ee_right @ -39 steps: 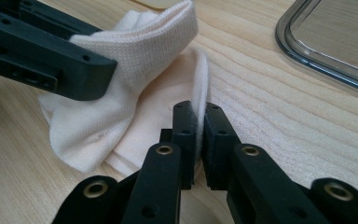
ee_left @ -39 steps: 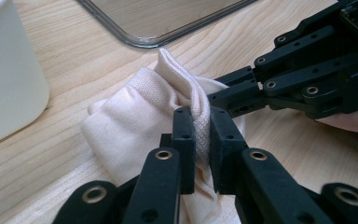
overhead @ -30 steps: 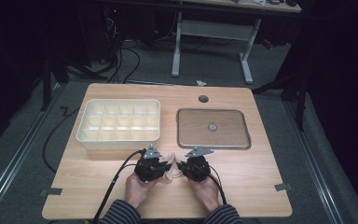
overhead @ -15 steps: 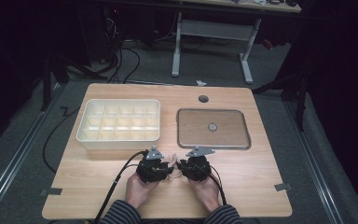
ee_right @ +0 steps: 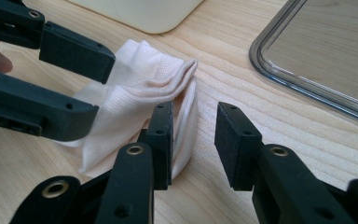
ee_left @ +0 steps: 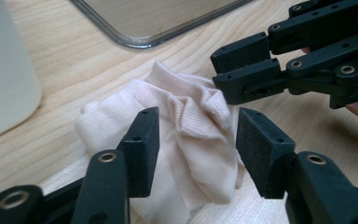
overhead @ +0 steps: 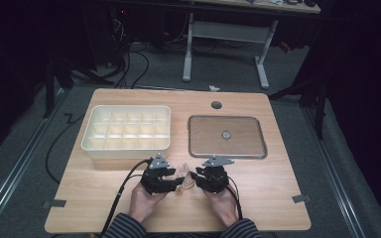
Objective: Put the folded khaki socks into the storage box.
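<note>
Grippers, two, hand-held, both with jaws parted and nothing clamped. The left gripper (ee_left: 193, 154) is set with its jaws straddling a fold of the sock (ee_left: 186, 135), pads apart from the cloth on both sides. The right gripper (ee_right: 193, 140) is placed just beside the sock's ribbed cuff, one pad against the cloth edge, the other over bare wood.

Sock, pale pink, crumpled, lying on the table (overhead: 278, 198) between the two grippers, near the front edge. A white divided bin (overhead: 127, 130) is found behind the sock to the left; a clear lid or tray (overhead: 226, 136) behind it to the right.

Risks, judged: cloth may be pinched through too few layers and slip free; the sock may be dragged or bunched if the jaws are closed unevenly; the two grippers, set close, may be knocked together.
</note>
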Tool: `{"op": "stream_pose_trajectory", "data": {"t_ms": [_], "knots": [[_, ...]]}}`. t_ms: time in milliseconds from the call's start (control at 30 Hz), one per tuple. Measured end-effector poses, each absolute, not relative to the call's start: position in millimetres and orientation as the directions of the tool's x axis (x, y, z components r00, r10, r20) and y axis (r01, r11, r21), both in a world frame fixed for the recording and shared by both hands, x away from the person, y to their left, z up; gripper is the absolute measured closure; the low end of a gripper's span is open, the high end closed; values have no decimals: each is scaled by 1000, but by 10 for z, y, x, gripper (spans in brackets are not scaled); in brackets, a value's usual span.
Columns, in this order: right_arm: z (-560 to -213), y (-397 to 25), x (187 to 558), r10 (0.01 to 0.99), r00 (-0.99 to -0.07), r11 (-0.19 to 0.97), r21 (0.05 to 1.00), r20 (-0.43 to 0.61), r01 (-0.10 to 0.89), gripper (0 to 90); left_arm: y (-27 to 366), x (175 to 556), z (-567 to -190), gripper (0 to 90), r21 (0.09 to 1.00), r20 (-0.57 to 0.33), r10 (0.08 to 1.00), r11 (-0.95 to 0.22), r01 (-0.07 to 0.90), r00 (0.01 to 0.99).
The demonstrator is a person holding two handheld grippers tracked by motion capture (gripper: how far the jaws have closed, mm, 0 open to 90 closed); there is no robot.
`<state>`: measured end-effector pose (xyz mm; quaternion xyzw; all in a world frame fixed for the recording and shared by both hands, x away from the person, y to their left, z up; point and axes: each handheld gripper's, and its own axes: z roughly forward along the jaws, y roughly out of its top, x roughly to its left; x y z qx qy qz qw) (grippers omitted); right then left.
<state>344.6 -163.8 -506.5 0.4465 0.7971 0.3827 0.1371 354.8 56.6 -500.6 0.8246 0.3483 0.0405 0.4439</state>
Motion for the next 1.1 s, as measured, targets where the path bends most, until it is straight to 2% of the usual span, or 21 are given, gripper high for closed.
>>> {"op": "stream_pose_trajectory", "data": {"t_ms": [133,533,700,900,1100], "knots": [[-4997,-1630,3425,810,-576,318,742,111,590,668,605,3545,-4984,484,762,-224,618,-372,531,754],[-4834,-1575,3318,786,-611,333,767,95,548,648,775,3557,-5016,461,754,-239,675,-324,572,698],[-4817,-1486,3322,780,-622,355,765,75,537,582,843,3571,-5106,444,732,-247,710,-309,607,660],[-4881,-1365,3364,793,-607,370,750,52,548,439,834,3589,-5182,432,720,-263,724,-292,629,637],[-4991,-1294,3433,802,-596,386,730,37,564,405,780,3601,-5240,429,713,-257,727,-302,633,637]]}}
